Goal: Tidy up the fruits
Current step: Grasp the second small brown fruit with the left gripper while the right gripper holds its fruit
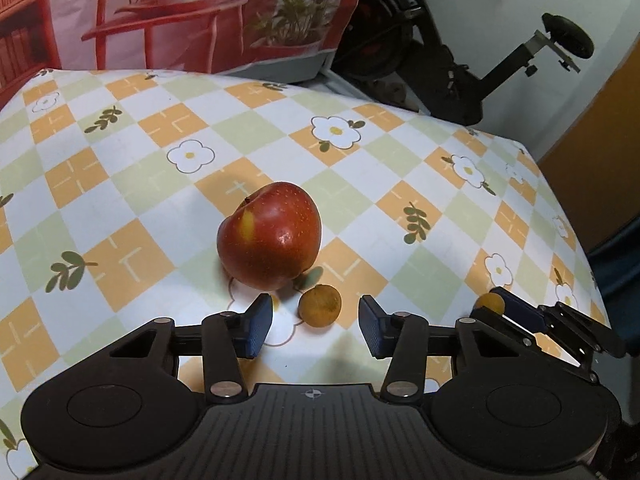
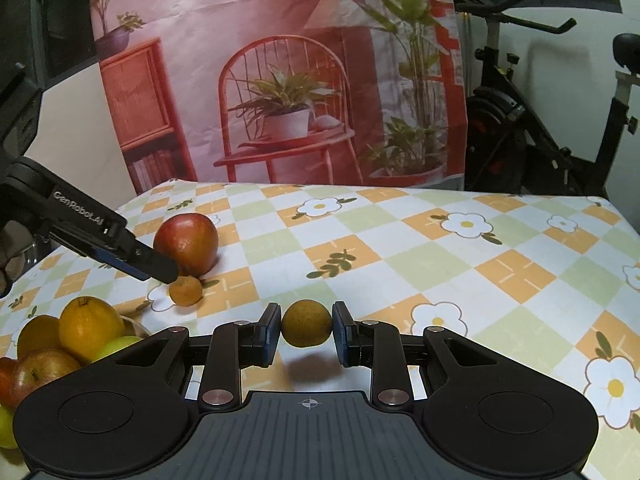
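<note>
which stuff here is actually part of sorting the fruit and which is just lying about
Part of the job:
- small brown fruit gripped in the right tongs
- second small brown fruit on the cloth, ahead of the open left tongs
- red apple
- bowl of oranges and apples

Just lying about:
- exercise bike
- printed backdrop
- checked tablecloth
</note>
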`<state>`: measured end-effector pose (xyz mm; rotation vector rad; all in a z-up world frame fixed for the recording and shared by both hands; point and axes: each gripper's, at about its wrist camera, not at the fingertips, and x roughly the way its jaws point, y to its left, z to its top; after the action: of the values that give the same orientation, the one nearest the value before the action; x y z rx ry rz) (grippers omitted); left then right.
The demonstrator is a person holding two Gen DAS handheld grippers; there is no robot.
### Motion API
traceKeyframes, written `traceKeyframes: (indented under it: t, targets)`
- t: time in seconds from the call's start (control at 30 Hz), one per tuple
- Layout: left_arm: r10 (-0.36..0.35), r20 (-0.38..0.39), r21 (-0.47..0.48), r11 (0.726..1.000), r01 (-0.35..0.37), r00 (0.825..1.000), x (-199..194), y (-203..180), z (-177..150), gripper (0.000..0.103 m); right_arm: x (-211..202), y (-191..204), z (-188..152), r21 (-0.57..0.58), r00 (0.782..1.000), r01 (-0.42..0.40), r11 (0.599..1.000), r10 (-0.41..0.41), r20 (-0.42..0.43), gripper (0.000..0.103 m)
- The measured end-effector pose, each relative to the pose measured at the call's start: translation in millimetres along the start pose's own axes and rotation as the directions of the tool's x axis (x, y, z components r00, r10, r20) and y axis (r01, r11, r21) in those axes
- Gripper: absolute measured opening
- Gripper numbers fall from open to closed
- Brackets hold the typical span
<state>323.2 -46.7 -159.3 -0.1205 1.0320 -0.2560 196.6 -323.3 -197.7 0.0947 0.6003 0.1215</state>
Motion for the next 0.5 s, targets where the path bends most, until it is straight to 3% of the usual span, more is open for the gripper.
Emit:
traceKeyframes:
  t: [0.5]
  targets:
    - [0.050, -0.031, 0.018, 0.999, -0.049, 0.998, 17.5, -9.6, 5.5, 0.050, -1.1, -6.8, -4.6, 0.045, 1.000, -0.024, 0.999, 0.024, 0.007, 0.025]
